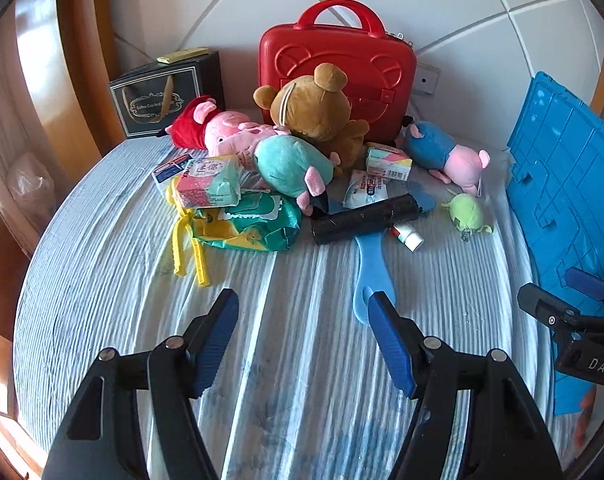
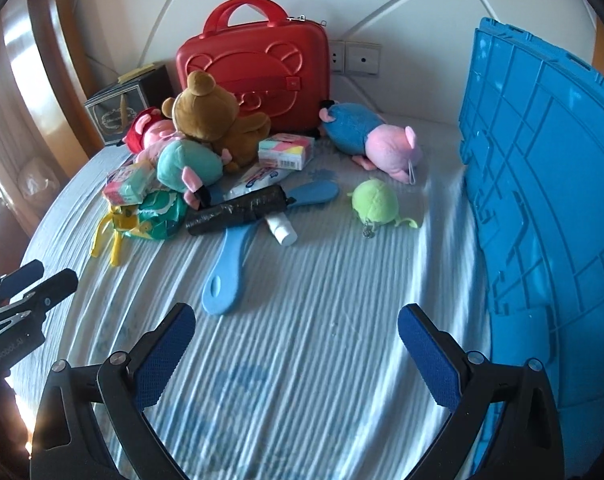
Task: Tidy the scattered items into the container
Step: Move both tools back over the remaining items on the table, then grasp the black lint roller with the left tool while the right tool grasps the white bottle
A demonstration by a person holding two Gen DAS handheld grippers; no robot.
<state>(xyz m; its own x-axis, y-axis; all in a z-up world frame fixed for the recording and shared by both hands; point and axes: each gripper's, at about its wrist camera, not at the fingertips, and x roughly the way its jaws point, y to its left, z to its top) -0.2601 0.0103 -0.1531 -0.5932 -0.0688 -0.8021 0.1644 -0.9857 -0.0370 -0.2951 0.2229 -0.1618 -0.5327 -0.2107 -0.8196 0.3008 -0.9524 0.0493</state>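
Observation:
Scattered items lie on a striped bed: a brown bear [image 1: 314,108], a teal plush [image 1: 289,164], a blue-bodied pig [image 2: 366,136], a small green plush [image 2: 376,202], a black roll [image 1: 366,218], a blue brush [image 2: 229,264], a white tube [image 2: 281,230], tissue packs [image 1: 207,180] and a green wipes pack [image 1: 249,224]. The blue crate [image 2: 542,160] stands at the right. My left gripper [image 1: 304,304] hangs open over bare sheet, just short of the brush handle. My right gripper [image 2: 297,314] is open too, nothing between its fingers, beside the crate wall.
A red hard case [image 1: 338,64] stands upright behind the pile against the padded headboard. A dark gift box [image 1: 157,96] sits at the back left. Yellow plastic tongs [image 1: 185,248] lie by the wipes. Wooden bed frame curves along the left.

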